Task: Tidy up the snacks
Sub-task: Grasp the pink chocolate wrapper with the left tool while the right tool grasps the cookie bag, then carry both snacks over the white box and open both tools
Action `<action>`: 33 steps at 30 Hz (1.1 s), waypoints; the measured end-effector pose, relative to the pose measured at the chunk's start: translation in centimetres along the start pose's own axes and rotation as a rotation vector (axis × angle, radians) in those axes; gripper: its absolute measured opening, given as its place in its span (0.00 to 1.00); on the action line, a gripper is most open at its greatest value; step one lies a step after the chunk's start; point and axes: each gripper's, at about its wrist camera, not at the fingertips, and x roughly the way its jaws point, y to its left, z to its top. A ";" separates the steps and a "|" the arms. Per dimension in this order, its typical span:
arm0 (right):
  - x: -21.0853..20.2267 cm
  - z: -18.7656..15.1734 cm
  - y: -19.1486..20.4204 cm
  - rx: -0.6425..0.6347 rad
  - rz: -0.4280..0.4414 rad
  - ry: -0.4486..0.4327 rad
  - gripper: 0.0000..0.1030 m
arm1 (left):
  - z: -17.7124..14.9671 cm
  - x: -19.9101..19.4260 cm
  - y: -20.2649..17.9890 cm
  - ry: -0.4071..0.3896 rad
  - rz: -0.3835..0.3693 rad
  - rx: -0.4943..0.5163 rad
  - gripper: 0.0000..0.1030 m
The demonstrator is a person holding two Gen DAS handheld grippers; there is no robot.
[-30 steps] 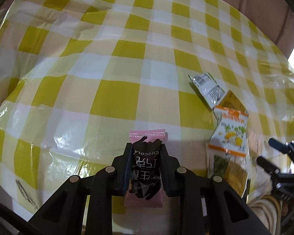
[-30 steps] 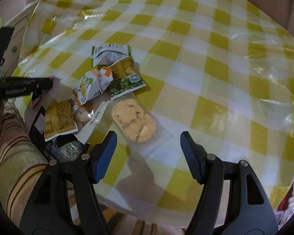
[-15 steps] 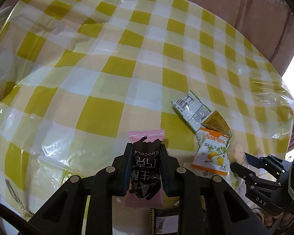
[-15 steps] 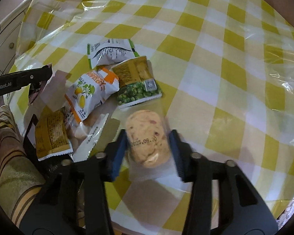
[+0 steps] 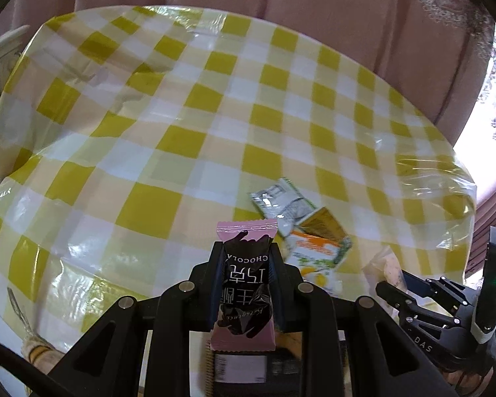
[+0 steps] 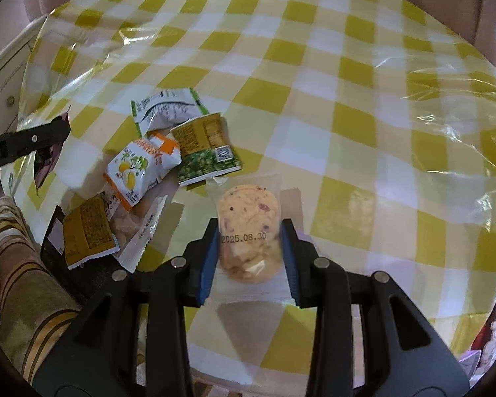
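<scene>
A: So, where do the snacks stand?
B: The cookie packet (image 6: 248,231) is clamped between the right gripper (image 6: 249,241)'s blue pads, near the pile's green pea packet (image 6: 208,162), above the checked tablecloth (image 6: 347,115).
A: And the left gripper (image 5: 246,264)?
B: Clenched on the pink chocolate bar (image 5: 246,284), held off the cloth, probably for sorting apart from the pile.

left gripper (image 5: 246,264): black frame, silver screws, black pads
right gripper (image 6: 249,251): black frame, silver screws, blue pads
clothing (image 6: 26,284): olive cloth, brown and cream stripes
</scene>
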 end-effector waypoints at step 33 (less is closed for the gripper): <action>-11.1 -11.2 -12.9 0.303 -0.129 -0.065 0.39 | -7.8 -3.0 -19.9 0.097 -0.242 0.303 0.25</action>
